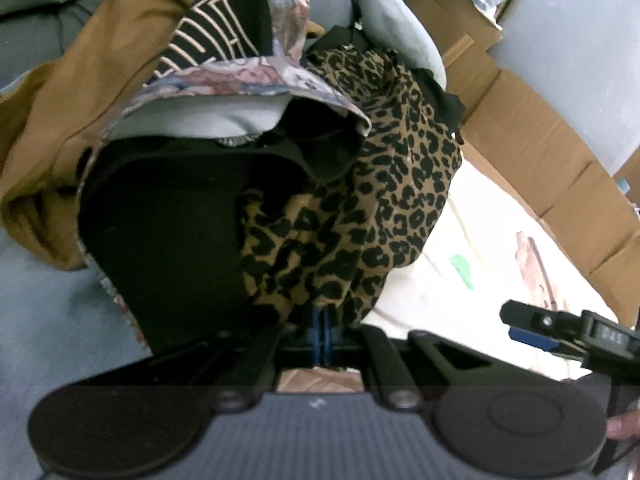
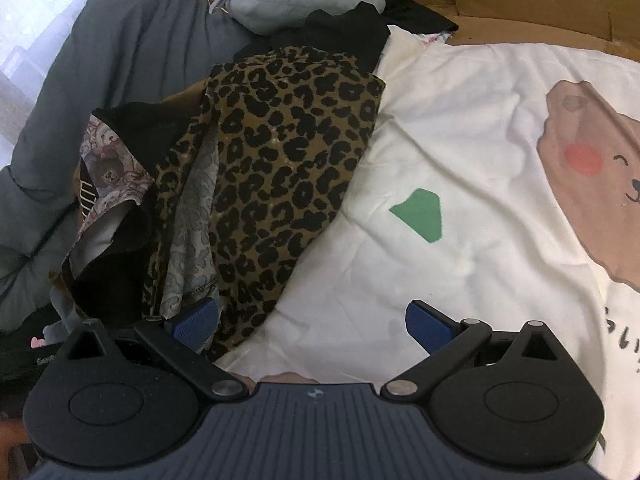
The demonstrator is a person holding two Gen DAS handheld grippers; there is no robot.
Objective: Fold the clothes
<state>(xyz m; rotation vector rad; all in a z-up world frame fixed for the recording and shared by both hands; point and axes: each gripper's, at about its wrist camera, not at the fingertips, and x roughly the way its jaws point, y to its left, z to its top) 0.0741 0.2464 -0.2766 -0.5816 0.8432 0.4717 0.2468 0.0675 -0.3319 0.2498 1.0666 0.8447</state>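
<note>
Left wrist view, from left to right: a brown garment (image 1: 60, 120) slumps at the far left, with a black garment with pale lettering (image 1: 228, 32) and a floral-print cloth (image 1: 280, 76) heaped over it. In the middle, my left gripper (image 1: 320, 336) has its blue pads pressed together on the lower edge of the leopard-print garment (image 1: 360, 208), which rises straight in front of the lens. To the right lies the white bedsheet (image 1: 460, 300), then a row of cardboard boxes (image 1: 560, 160), and low at the right edge my right gripper (image 1: 532, 332) pokes in.

Right wrist view: a grey quilt (image 2: 120, 52) fills the left, a grey plush toy (image 2: 288, 0) at its top. Beside it the clothes pile, the leopard-print garment (image 2: 280, 160) draped on top and spilling onto the white bedsheet (image 2: 460, 120). My right gripper (image 2: 312, 328) stands wide apart, holding nothing; its left pad touches the garment's lower edge, its right pad hangs over bare sheet. Further right come a green patch (image 2: 420, 216) and a brown bear print (image 2: 592, 168) on the sheet.
</note>
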